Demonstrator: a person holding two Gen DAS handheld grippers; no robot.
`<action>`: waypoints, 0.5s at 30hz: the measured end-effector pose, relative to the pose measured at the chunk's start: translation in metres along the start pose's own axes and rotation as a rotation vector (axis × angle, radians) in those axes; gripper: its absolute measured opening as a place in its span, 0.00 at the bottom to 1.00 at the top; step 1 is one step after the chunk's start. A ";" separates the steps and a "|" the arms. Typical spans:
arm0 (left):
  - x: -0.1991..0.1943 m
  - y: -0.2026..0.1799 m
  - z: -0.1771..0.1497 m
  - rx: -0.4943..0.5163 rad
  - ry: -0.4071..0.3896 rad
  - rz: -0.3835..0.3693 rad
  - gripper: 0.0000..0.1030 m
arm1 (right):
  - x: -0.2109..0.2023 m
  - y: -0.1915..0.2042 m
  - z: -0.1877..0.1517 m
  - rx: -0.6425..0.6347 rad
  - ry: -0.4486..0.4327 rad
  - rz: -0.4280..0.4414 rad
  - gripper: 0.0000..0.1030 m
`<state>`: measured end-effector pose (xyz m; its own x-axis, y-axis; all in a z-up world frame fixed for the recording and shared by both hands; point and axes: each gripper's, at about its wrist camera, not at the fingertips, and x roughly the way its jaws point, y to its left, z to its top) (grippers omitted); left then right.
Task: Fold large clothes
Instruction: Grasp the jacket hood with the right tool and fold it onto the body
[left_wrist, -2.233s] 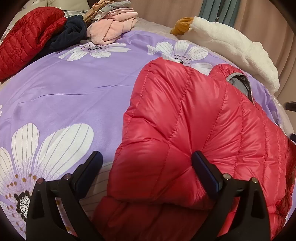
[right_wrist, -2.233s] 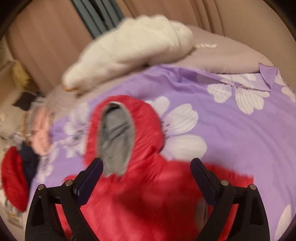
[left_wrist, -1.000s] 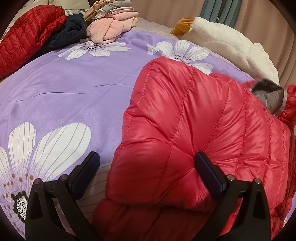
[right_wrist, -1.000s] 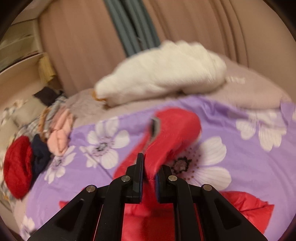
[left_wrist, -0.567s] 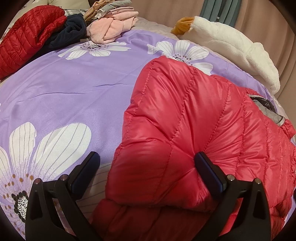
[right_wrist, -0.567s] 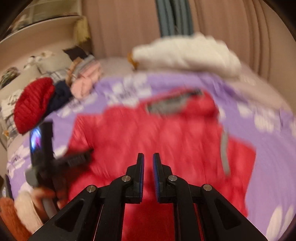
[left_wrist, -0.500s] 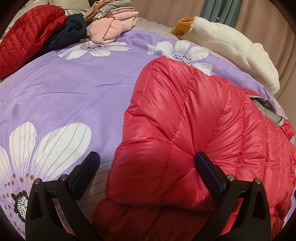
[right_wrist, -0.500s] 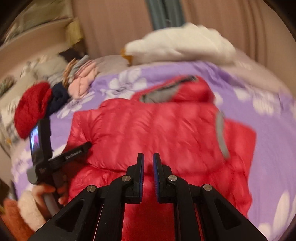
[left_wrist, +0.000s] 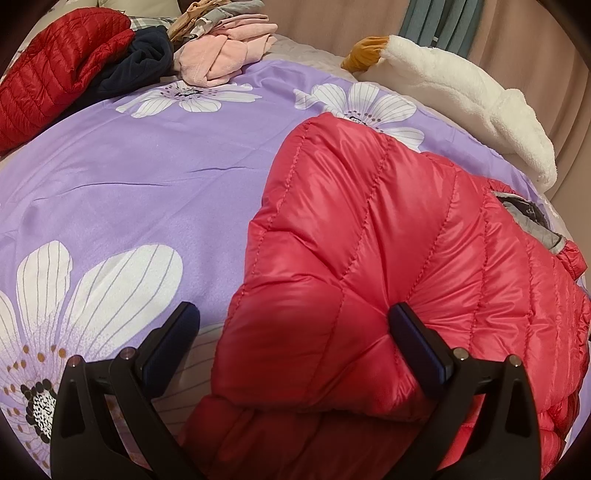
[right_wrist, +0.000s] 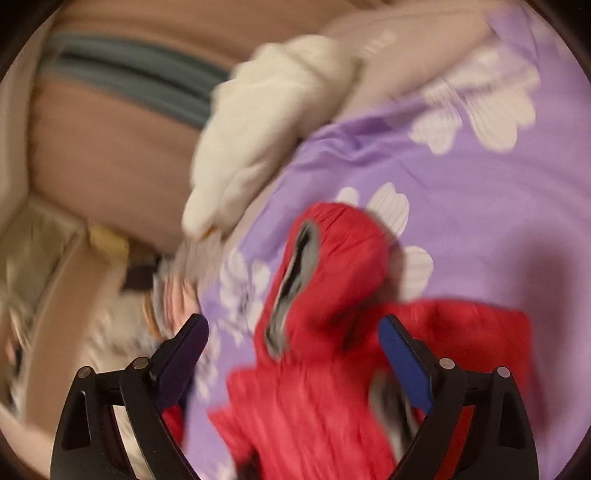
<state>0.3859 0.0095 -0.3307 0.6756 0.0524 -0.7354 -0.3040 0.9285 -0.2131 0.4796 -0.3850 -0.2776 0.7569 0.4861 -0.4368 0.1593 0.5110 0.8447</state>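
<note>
A bright red puffer jacket (left_wrist: 369, 240) lies folded on the purple flowered bedsheet (left_wrist: 129, 184). Its hood, with a grey lining (left_wrist: 532, 218), rests at the jacket's right edge. My left gripper (left_wrist: 291, 332) stands open at the jacket's near corner, its right finger (left_wrist: 413, 343) against the puffy fold. The right wrist view is blurred and tilted. It shows the jacket (right_wrist: 332, 387) and its hood (right_wrist: 343, 251) on the sheet (right_wrist: 480, 229). My right gripper (right_wrist: 293, 350) is opening its jaws wide above the jacket, with the pads clear of the fabric.
A dark red quilted jacket (left_wrist: 55, 62), a navy garment (left_wrist: 140, 55) and pink clothes (left_wrist: 221, 55) are heaped at the far left. A white fleece garment (left_wrist: 461, 88) lies along the bed's far right edge, before curtains (left_wrist: 436, 22).
The right gripper, shut on the hood a second ago, let it go, swung across the jacket, rolled, and now stands wide. The hood now lies on the jacket. The left gripper stayed still.
</note>
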 end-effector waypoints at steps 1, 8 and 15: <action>-0.001 0.000 0.000 0.001 0.001 0.001 1.00 | 0.010 -0.006 0.006 0.045 0.006 -0.014 0.91; 0.001 0.001 0.001 -0.004 -0.001 -0.003 1.00 | 0.078 -0.026 0.014 0.172 0.048 -0.101 0.70; 0.000 0.001 0.001 -0.005 -0.002 -0.004 1.00 | 0.084 0.006 0.005 -0.016 0.031 -0.051 0.13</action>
<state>0.3864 0.0109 -0.3302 0.6782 0.0492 -0.7332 -0.3044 0.9269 -0.2194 0.5476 -0.3444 -0.3075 0.7282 0.4808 -0.4884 0.1865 0.5468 0.8163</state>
